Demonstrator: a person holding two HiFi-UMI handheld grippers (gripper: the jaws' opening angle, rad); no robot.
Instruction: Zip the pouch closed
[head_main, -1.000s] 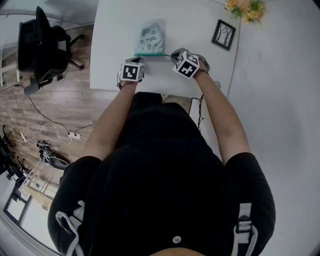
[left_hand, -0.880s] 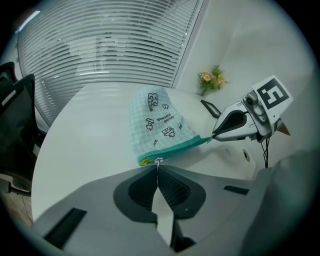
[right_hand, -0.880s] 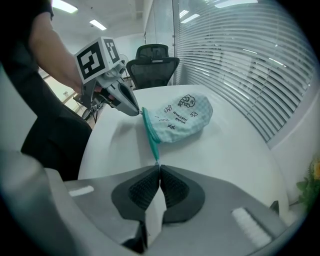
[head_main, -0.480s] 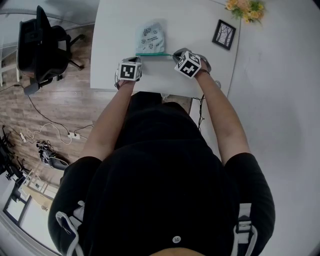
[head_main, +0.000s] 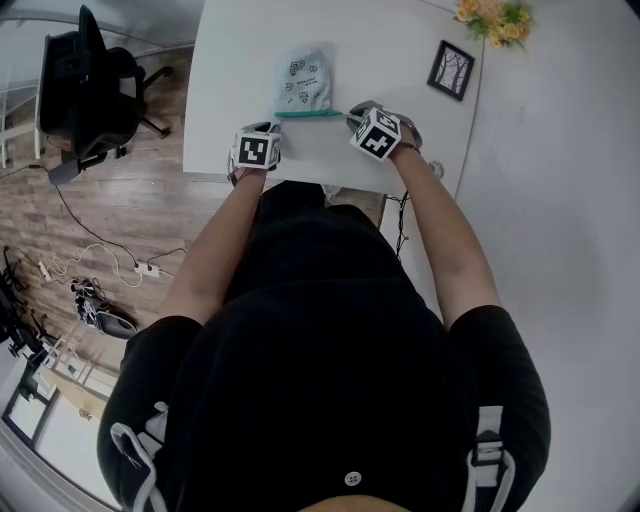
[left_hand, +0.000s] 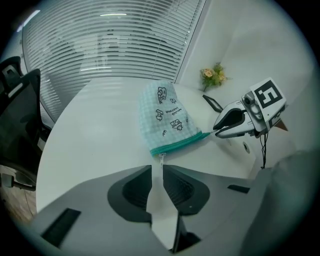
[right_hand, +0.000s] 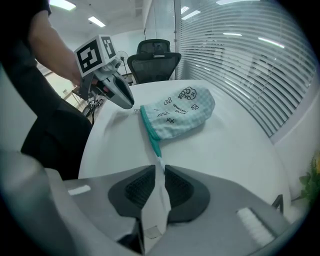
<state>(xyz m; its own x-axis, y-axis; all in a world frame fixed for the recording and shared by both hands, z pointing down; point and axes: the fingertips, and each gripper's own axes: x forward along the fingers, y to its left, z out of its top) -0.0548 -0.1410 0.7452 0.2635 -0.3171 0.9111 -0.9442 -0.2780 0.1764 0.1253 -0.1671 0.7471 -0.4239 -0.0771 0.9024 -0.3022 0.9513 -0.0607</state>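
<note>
Now pouch (head_main: 303, 82) flat on table (head_main: 400, 60), zip looks shut. L gripper (left_hand: 159, 172) & R gripper (right_hand: 159, 175) at its two ends — jaws just eased apart, pull tab (left_hand: 161, 160) before L, zip tail (right_hand: 156, 150) at R tips, unpinched; prob. releasing

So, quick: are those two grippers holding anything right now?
Left gripper: jaws have just opened, empty; the zipper pull lies just ahead.
Right gripper: jaws have just opened; one end of the pouch at their tips, not gripped.
</note>
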